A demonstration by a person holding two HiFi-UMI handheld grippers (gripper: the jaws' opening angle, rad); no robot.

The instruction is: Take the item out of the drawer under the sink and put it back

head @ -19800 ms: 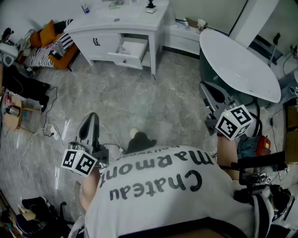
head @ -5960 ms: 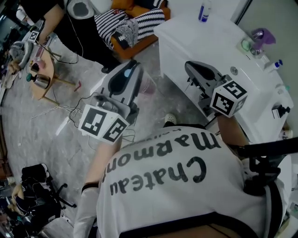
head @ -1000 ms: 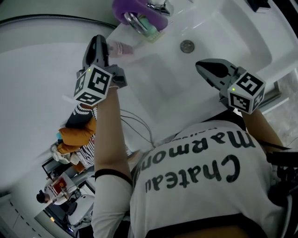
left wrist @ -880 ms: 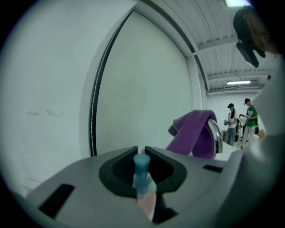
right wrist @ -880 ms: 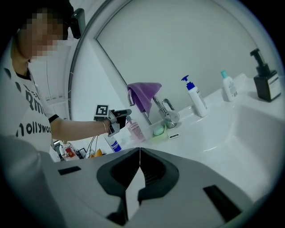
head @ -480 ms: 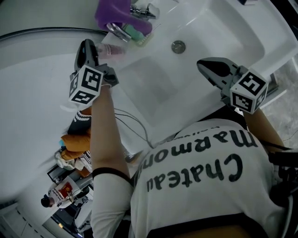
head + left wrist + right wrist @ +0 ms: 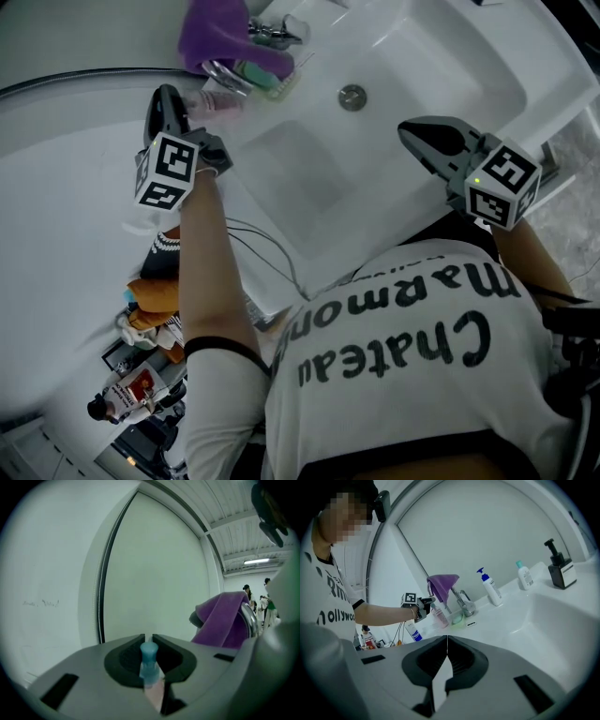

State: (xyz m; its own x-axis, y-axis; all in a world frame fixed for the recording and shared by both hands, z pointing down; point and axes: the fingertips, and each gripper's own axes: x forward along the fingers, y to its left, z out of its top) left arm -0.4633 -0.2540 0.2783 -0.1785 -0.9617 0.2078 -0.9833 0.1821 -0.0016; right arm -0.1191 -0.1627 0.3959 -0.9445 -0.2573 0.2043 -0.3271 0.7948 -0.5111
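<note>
My left gripper [image 7: 169, 99] is shut on the blue cap of a small pink bottle [image 7: 219, 100], at the sink's back edge just left of the faucet. Along its own jaws, the left gripper [image 7: 148, 637] shows the bottle's cap [image 7: 149, 655] pinched between them. In the right gripper view the bottle [image 7: 439, 615] stands upright under the left gripper [image 7: 423, 604]; I cannot tell whether its base touches the counter. My right gripper [image 7: 412, 131] hovers over the white sink [image 7: 422, 56] at its front right, jaws shut on nothing [image 7: 447, 637].
A purple cloth [image 7: 217, 34] hangs over the chrome faucet [image 7: 464, 603], with a green soap dish [image 7: 266, 73] beside it. A white pump bottle [image 7: 491, 588], a small bottle [image 7: 525, 577] and a black dispenser [image 7: 560, 569] stand along the mirror. A tube [image 7: 412, 631] stands at the counter's left.
The head view has drifted, and my left gripper with the pink bottle sits a little lower beside the faucet. The right gripper has hardly moved.
</note>
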